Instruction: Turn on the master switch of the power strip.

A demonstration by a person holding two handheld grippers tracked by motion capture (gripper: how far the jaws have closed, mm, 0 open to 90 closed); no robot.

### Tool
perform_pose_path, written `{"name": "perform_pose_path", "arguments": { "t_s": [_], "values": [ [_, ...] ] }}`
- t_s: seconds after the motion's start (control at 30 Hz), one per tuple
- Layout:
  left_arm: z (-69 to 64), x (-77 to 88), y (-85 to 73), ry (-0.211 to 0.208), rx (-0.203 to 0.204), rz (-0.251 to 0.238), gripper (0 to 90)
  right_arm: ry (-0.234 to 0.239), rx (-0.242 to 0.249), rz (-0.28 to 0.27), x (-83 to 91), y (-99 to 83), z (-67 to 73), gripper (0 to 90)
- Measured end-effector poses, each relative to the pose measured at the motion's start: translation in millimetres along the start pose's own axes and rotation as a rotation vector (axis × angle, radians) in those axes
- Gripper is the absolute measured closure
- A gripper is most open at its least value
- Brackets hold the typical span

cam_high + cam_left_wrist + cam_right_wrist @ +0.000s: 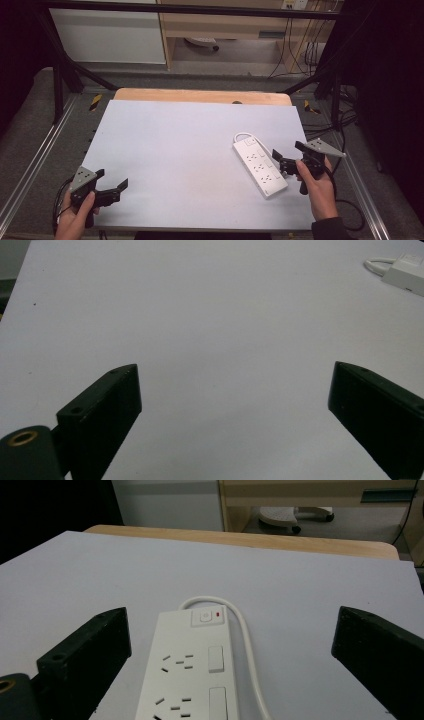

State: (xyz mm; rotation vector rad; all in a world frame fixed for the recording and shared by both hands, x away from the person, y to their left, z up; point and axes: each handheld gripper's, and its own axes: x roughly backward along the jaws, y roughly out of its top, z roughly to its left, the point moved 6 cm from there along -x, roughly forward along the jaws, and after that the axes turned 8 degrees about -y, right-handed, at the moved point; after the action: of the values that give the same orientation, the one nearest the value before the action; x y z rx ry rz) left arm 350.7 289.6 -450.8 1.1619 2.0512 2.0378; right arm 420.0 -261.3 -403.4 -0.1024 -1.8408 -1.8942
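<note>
A white power strip (259,166) lies flat on the right part of the pale grey mat (175,150), its white cord (248,640) looping back along its side. My right gripper (286,151) hovers at the strip's right side, open, with nothing between its jaws. In the right gripper view the power strip (185,680) lies below and between the spread jaws of that gripper (232,615), sockets and switches facing up. My left gripper (112,178) is open near the front left corner of the mat. In the left gripper view its jaws (235,372) stand wide apart over bare mat, the power strip (407,272) far off.
The mat covers a wooden table whose far edge (200,95) shows. A black metal frame (60,75) surrounds the table, with rails (30,165) at both sides. Cables (345,120) hang at the right. A wooden cabinet (225,25) stands behind.
</note>
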Motion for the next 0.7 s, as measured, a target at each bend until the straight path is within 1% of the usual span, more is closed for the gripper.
{"name": "perform_pose_path", "arguments": {
  "t_s": [0.23, 0.43, 0.7],
  "values": [
    [-0.2, -0.2, 0.0, -0.001, -0.001, 0.0, 6.9, -0.015, -0.003, 0.006, 9.3, -10.8, -7.6, 3.2],
    [-0.5, -0.2, -0.1, 0.001, -0.003, 0.0, 6.9, -0.019, -0.016, 0.01, 17.7, -20.4, -12.0, 3.4],
    [-0.8, -0.2, -0.1, -0.001, -0.007, 0.0, 6.9, -0.038, 0.004, 0.012, 27.3, -35.3, -18.8, 4.2]
  ]
}}
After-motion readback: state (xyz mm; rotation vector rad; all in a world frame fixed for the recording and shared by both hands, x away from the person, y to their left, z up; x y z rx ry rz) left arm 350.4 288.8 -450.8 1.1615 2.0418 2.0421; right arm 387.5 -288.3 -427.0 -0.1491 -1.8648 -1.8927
